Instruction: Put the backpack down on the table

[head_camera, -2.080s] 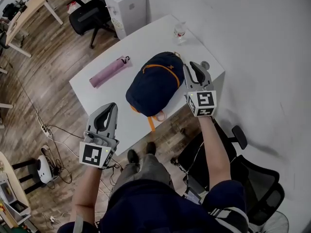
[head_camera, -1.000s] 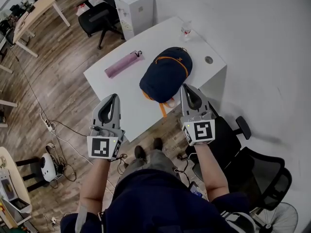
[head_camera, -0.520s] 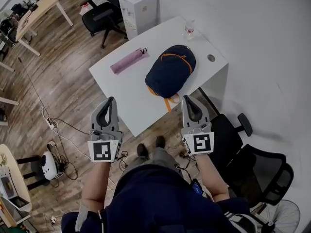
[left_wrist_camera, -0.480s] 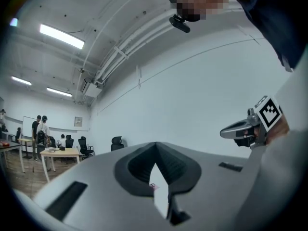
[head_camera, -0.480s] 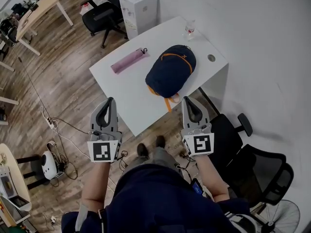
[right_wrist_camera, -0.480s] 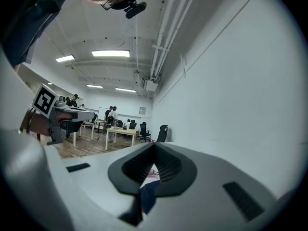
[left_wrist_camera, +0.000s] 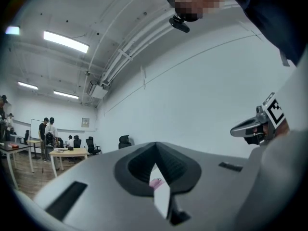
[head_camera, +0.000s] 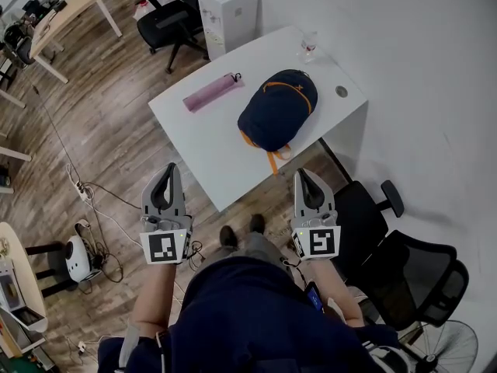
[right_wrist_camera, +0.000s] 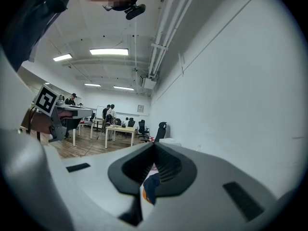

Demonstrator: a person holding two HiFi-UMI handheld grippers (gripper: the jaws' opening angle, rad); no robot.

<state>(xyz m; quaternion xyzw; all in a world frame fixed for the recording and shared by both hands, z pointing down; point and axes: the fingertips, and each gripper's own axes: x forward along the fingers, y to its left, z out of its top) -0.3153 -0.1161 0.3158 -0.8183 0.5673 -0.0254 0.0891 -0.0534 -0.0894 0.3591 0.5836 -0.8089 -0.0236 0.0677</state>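
The navy backpack (head_camera: 277, 109) with orange trim lies flat on the white table (head_camera: 203, 148), its orange strap hanging over the near edge. Both grippers hover off the table's near side, above the wooden floor and the person's legs. My left gripper (head_camera: 167, 169) is shut and holds nothing. My right gripper (head_camera: 301, 173) is also shut and empty, a short way in front of the backpack's strap. In the right gripper view the jaws (right_wrist_camera: 155, 146) meet, and a sliver of the backpack (right_wrist_camera: 150, 186) shows below them. The left gripper view shows its jaws (left_wrist_camera: 155, 146) closed too.
A pink folded umbrella (head_camera: 211, 92) lies on the table left of the backpack, and a clear bottle (head_camera: 309, 45) stands at the far corner. A black office chair (head_camera: 404, 274) sits right of the person. A white cabinet (head_camera: 229, 2) and another chair (head_camera: 167, 22) stand beyond the table.
Both grippers have drawn back from the table toward the person, still shut. The backpack stays where it lies, now farther from the right gripper.
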